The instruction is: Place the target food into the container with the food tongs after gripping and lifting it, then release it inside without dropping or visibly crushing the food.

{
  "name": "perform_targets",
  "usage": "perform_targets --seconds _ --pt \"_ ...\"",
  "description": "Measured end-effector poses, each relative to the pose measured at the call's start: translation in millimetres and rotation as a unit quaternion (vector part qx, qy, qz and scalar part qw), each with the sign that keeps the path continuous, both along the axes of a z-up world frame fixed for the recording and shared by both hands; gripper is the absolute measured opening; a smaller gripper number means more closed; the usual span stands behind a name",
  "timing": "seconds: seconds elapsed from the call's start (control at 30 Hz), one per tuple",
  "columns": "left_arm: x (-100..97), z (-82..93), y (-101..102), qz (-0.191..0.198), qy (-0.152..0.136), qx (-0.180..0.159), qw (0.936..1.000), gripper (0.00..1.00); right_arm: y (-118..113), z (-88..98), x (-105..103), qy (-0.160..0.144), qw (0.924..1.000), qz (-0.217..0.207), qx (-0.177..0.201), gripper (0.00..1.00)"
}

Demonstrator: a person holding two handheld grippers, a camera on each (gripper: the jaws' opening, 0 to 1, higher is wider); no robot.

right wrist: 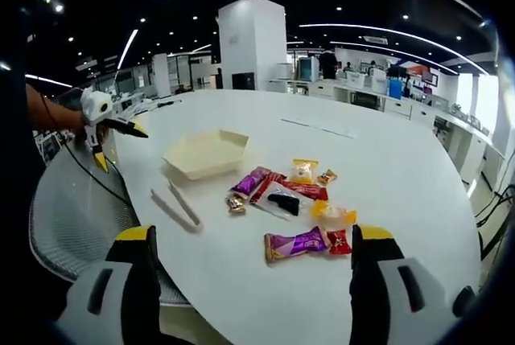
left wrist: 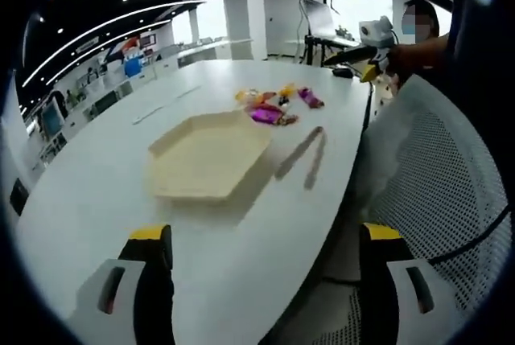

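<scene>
An empty cream hexagonal tray [left wrist: 208, 160] [right wrist: 205, 152] lies on the white table [left wrist: 96, 200] [right wrist: 386, 160]. Beside it rest metal food tongs [left wrist: 306, 156] [right wrist: 175, 204], untouched. A cluster of wrapped snacks [left wrist: 273, 108] [right wrist: 286, 196] lies past the tray; a purple-wrapped bar [right wrist: 296, 243] is the one closest in the right gripper view. My left gripper [left wrist: 265, 232] [right wrist: 105, 128] hovers open over the table edge, short of the tray. My right gripper [right wrist: 253, 234] [left wrist: 368, 43] is open too, just short of the snacks. Neither holds anything.
A mesh office chair [left wrist: 434, 176] [right wrist: 72, 208] sits at the table edge near the tongs. A person's arm [left wrist: 418, 47] [right wrist: 48, 112] holds each far gripper. Desks, monitors and a white pillar [right wrist: 251, 43] stand in the background.
</scene>
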State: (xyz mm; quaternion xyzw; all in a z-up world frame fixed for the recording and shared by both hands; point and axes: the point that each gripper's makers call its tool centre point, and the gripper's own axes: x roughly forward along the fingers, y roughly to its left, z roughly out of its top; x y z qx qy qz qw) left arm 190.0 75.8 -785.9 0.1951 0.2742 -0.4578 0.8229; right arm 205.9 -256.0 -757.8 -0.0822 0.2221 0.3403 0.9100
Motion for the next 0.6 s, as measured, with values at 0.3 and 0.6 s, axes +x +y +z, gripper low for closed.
perform_targets --seconds 0.3,0.6 --pt "8.8 -4.5 -61.2 -0.117 -0.007 0.023 0.9929 0.75 3.1 -5.5 -4.4 0.0 0.9999 0.014 -0.009 0.98" --pt "7.9 -18.4 -97.4 -0.181 0.018 0.035 0.9827 0.56 5.4 3.8 -3.3 -0.005 0.9999 0.007 0.005 0.97"
